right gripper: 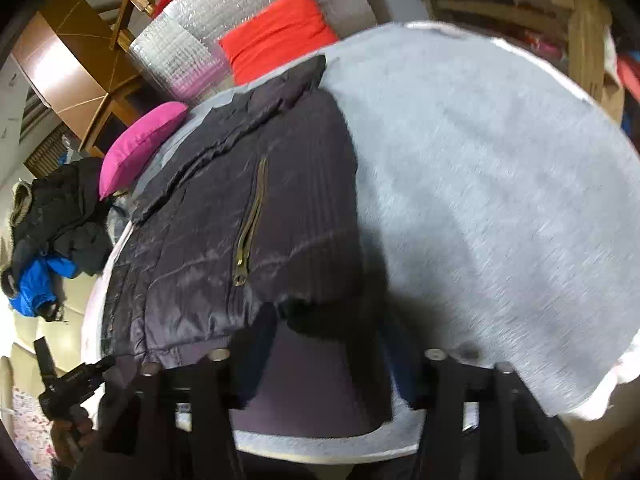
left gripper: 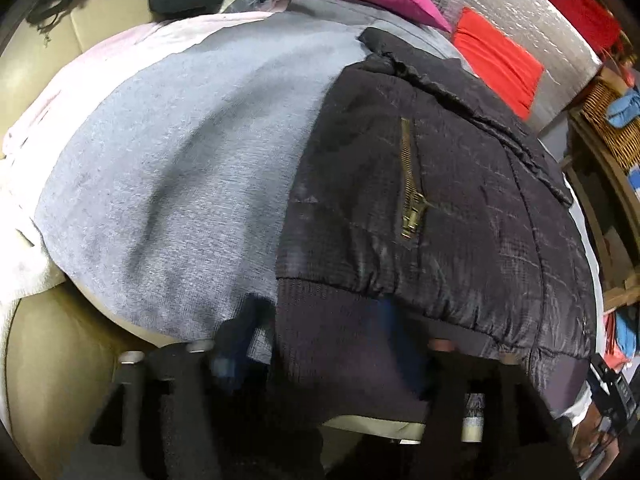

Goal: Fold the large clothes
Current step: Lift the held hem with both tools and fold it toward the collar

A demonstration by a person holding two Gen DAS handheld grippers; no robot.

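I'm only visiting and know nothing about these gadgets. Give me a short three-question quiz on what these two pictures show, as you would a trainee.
1. True or false: the dark puffer jacket lies on top of the grey sheet.
2. Which cushion sits nearer the jacket's collar in the right wrist view? A) the pink cushion B) the red cushion C) a green one
3. Fill in: the brass zipper on the jacket's pocket is ____ (open/closed).

Key: 1 true; 2 B; 3 closed.
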